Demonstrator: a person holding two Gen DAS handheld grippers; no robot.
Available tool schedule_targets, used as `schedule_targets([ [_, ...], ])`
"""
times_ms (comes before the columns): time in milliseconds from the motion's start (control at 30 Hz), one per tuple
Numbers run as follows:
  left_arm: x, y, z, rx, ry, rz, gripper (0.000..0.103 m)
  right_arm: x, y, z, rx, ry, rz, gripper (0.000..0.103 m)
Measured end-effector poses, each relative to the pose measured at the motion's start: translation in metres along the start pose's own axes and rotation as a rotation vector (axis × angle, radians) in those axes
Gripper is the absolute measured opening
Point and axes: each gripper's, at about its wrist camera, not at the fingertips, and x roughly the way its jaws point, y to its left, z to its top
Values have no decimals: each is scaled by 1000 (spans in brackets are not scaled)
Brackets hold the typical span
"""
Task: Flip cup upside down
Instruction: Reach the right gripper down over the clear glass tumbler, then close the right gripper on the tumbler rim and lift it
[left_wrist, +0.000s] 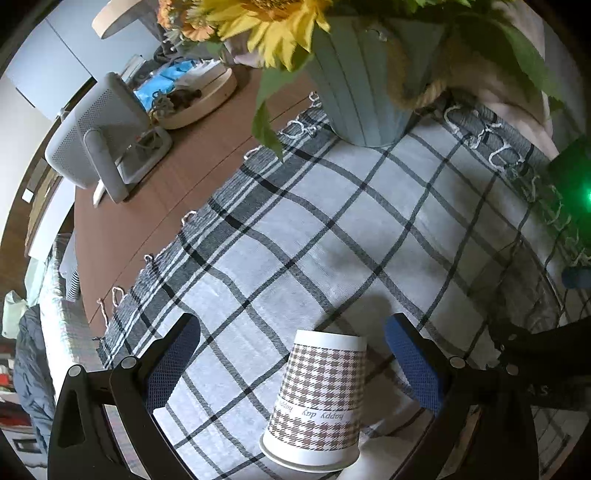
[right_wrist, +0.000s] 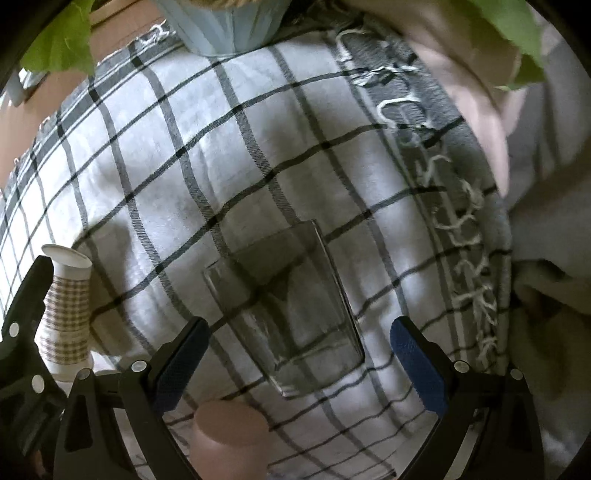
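Observation:
A houndstooth paper cup (left_wrist: 319, 398) stands upside down on the checked cloth (left_wrist: 295, 240), rim on the cloth. My left gripper (left_wrist: 291, 341) is open, its blue pads on either side of the cup without touching it. The cup also shows in the right wrist view (right_wrist: 68, 310) at the left, beside the left gripper's black finger. A clear glass tumbler (right_wrist: 291, 314) stands upside down between the open pads of my right gripper (right_wrist: 299, 341). A pink cup (right_wrist: 231, 435) sits low between the right gripper's arms.
A pale blue ribbed vase (left_wrist: 365, 85) with sunflowers (left_wrist: 266, 26) stands at the cloth's far edge. A grey device on a stand (left_wrist: 99, 133) and a round tray (left_wrist: 199, 99) sit on the brown table at left. Pink fabric (right_wrist: 469, 74) lies at right.

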Motion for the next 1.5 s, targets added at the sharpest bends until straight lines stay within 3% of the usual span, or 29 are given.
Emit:
schedule_targets([
  [367,4,-6,2,11,5,8,102,35,-9,11,-3,58,37,81],
  [633,-4,-4,1,28,-22,-6,102,43,-2,8,17,39,22,78],
  [900,-14,7,-2,40,-43,-51,102,12,-17,-6,113,-3,16,73],
  [1167,-41,28,-12,118,-104,-140,102,-53,-27,-54,312,-100,64,73],
  [1500,-76,47,-34,310,-181,-256,102,-106,17,-134,580,-232,130,73],
])
